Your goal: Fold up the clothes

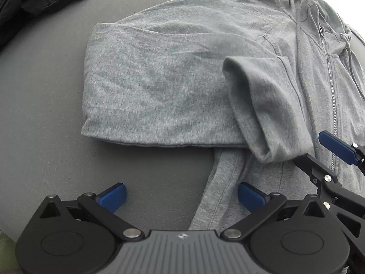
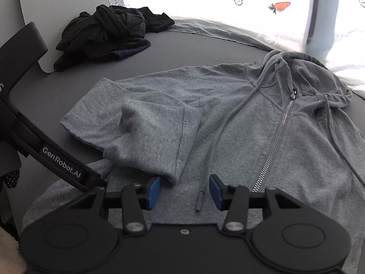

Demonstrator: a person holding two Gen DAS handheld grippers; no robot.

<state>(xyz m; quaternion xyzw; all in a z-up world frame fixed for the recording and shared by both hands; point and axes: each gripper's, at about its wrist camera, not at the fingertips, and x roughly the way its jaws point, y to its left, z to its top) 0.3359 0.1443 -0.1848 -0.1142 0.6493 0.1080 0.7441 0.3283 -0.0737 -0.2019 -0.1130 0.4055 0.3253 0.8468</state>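
1. Left wrist view: the left claw (image 1: pixel 182 196) gapes wide with nothing between its blue pads, low over the grey tabletop (image 1: pixel 45 105).
2. The grey hoodie (image 1: pixel 173 86) lies flat, its sleeve (image 1: pixel 257 114) folded across.
3. Right wrist view: the right claw (image 2: pixel 184 191) is open over the hoodie's front, holding nothing, near the zipper (image 2: pixel 275 146). Dark clothes (image 2: pixel 107 34) lie far left.

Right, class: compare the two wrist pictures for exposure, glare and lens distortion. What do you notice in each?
Left wrist view: even, soft light on the grey hoodie, no glare; fisheye bends the table edge and darkens the corners. Right wrist view: the carrot-print sheet behind is blown out to near white, while the black clothes pile loses detail in shadow; same curved distortion.
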